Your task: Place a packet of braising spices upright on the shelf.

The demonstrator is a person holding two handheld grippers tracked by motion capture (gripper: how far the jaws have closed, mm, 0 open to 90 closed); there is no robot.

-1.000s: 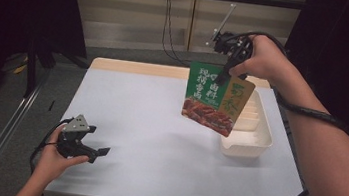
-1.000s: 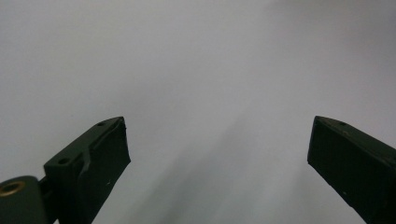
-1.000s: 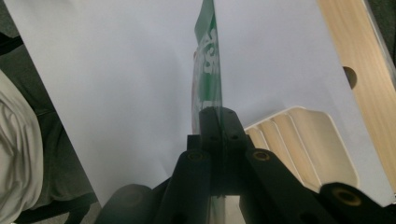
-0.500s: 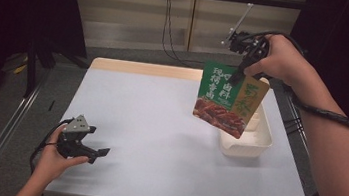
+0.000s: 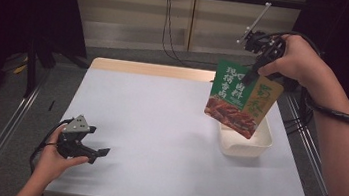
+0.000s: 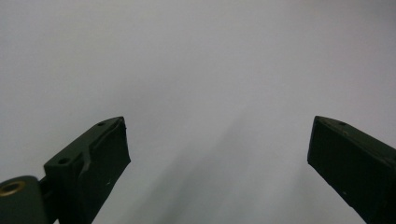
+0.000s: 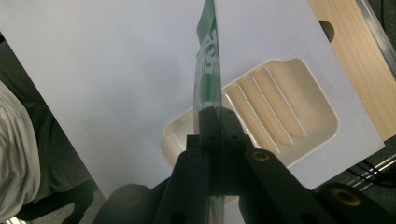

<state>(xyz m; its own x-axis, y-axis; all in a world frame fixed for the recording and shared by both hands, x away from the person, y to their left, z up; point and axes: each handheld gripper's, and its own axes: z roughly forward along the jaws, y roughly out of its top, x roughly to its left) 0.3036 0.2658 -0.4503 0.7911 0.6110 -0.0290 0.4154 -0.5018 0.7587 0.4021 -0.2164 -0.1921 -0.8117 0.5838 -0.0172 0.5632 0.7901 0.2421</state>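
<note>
Right tool (image 7: 214, 116) clamps pouch (image 5: 241, 99) edge-on above tray (image 7: 280, 112); left tool (image 6: 219, 149) gapes.

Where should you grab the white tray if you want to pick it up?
Probably by its rim. The white tray lies flat and open side up on the table, with thin upright walls, so a jaw could go each side of one wall from above. The near long wall looks freest, since the food pouch held by the right gripper hangs over the far part.
</note>
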